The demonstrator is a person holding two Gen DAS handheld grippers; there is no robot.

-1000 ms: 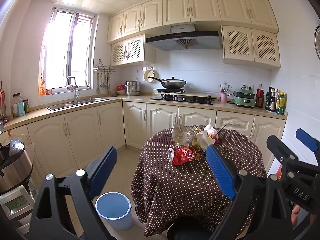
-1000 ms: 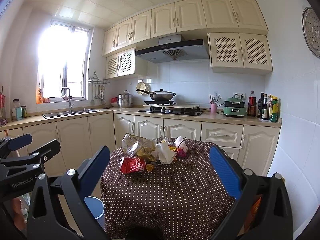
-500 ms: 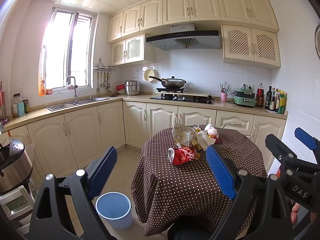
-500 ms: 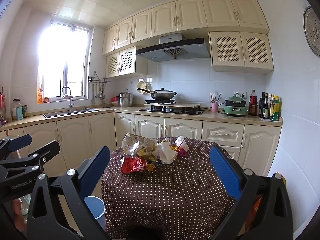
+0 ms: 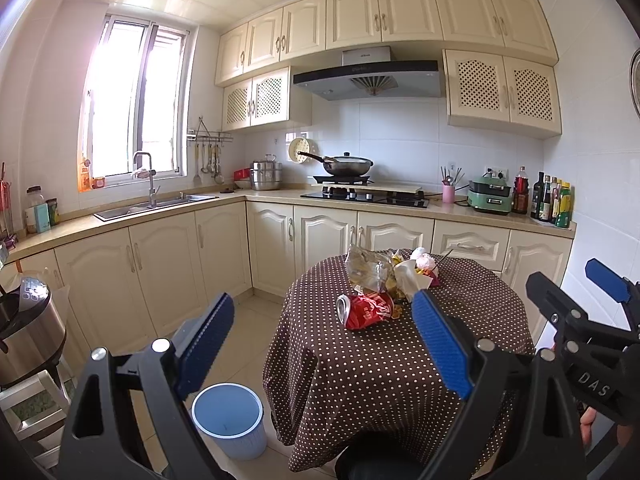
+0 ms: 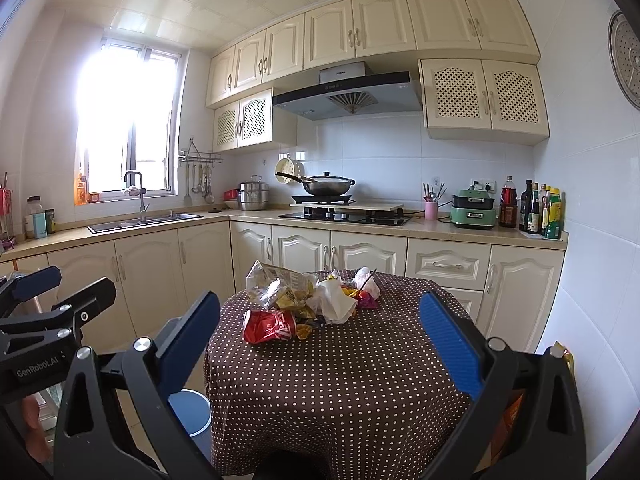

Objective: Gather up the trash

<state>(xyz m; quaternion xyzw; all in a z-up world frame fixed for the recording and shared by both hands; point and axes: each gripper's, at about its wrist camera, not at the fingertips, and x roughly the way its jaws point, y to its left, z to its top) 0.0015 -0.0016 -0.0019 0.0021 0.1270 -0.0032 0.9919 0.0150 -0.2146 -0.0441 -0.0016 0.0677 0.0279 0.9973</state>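
Observation:
A heap of trash sits on a round table with a brown dotted cloth [image 5: 384, 364] [image 6: 340, 376]: a crushed red can [image 5: 366, 310] [image 6: 269, 326] in front, a crumpled clear bag [image 5: 366, 270] [image 6: 272, 284], white paper [image 5: 406, 276] [image 6: 334, 300] and small wrappers behind. A small blue bin [image 5: 228, 418] [image 6: 189, 408] stands on the floor left of the table. My left gripper [image 5: 324, 332] is open and empty, held short of the table. My right gripper [image 6: 320, 328] is open and empty too, on the near side of the trash.
Cream cabinets and a counter [image 5: 256, 200] run along the back and left walls, with sink [image 5: 156, 204], stove and wok [image 5: 346, 166], bottles [image 5: 550, 200]. A steel pot [image 5: 28, 332] stands at far left. Tiled floor [image 5: 248, 320] lies between table and cabinets.
Almost nothing differs; both views shifted very slightly, and both grippers stay open and away from the trash.

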